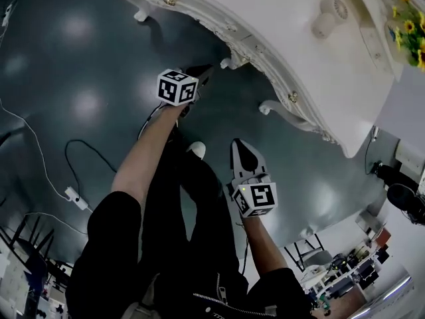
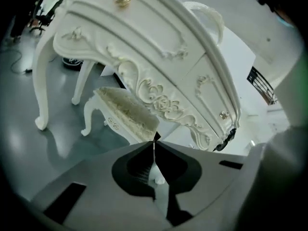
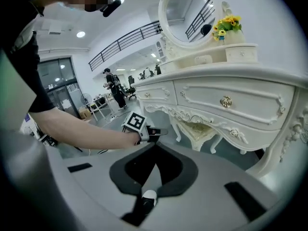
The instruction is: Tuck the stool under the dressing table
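Since the stool (image 2: 127, 110) was seen standing on the floor (image 2: 21, 146) beneath the white desk (image 2: 159, 37), with its cushioned seat set under the carved apron and between the desk's legs, the tucking was judged done, or all but done. How deep it had been pushed could not be told. The left tool (image 2: 154, 144) was held pressed together on nothing, clear of the stool. The right tool (image 3: 155, 146) was likewise closed and empty, apart from the desk.

One dressing table (image 3: 231, 100), one stool (image 3: 198, 130), one oval mirror (image 3: 185, 13), one sunflower bunch (image 3: 226, 25), two grippers: left gripper (image 1: 201, 73), right gripper (image 1: 238, 143).
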`<move>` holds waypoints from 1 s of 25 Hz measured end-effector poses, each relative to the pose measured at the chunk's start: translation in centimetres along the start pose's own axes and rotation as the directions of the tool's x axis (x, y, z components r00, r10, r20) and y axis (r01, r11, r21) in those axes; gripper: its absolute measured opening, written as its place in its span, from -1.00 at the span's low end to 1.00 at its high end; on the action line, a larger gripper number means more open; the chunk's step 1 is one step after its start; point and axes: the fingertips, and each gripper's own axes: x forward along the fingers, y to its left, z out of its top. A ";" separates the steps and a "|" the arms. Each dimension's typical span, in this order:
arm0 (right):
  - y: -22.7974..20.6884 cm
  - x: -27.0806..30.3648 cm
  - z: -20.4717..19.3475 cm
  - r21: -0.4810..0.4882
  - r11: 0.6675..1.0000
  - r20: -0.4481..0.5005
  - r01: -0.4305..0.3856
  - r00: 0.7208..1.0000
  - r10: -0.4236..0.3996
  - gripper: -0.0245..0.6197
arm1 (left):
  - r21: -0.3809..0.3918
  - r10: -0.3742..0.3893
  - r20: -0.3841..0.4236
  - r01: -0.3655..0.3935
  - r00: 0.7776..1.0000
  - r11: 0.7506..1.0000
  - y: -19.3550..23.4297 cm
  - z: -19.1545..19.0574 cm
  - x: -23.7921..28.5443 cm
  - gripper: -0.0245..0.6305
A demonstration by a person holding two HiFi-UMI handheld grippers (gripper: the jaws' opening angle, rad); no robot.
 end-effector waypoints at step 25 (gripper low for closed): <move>-0.5 -13.9 27.5 -0.113 0.982 0.314 0.148 0.943 -0.106 -0.90 | 0.490 0.116 0.087 -0.144 0.989 0.860 -22.5 21.8 -20.7 -0.85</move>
